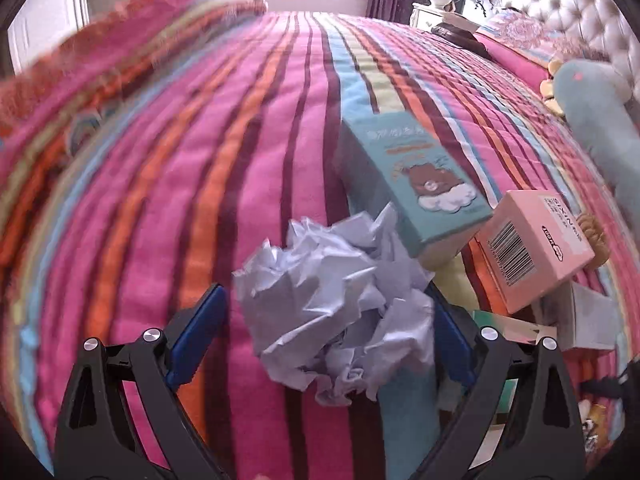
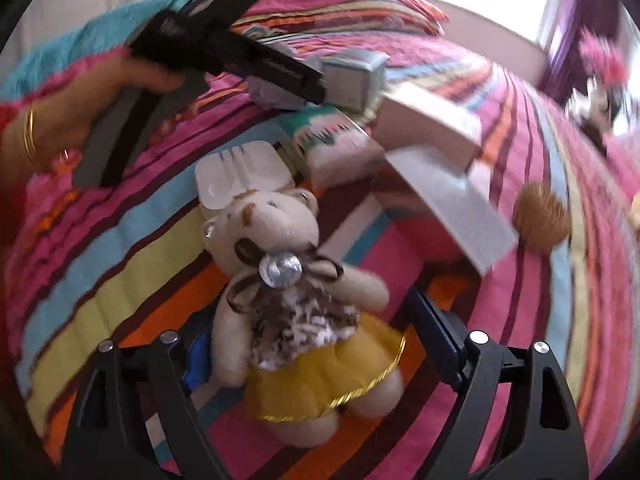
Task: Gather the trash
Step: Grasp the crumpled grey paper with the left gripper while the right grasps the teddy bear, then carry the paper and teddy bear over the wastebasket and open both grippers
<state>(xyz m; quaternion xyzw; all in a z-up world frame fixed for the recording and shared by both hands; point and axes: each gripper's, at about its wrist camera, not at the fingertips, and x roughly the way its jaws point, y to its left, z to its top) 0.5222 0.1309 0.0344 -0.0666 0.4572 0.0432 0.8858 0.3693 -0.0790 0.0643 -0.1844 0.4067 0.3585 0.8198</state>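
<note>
A crumpled ball of white paper point(image 1: 340, 320) is framed between the blue pads of the left gripper point(image 1: 332, 336), which is spread wide. The pad at 3 o'clock is partly hidden behind the paper and may already brush it, while the pad at 9 o'clock is kept clear by a gap — so nothing is gripped yet. The paper is lying on the striped bedspread point(image 1: 200, 160), with a teal carton point(image 1: 416, 184) at 1 o'clock and a pink barcoded box point(image 1: 532, 248) at 3 o'clock; such empty packaging is judged to be further trash.

The right gripper point(image 2: 316, 344) is held moderately wide astride a small teddy bear in a yellow skirt point(image 2: 288, 300). Neither pad can be seen pressing — contact cannot be told through the blur. The bear is probably straddled only because it lies in front of the cartons point(image 2: 432, 128) piled at 1 o'clock.
</note>
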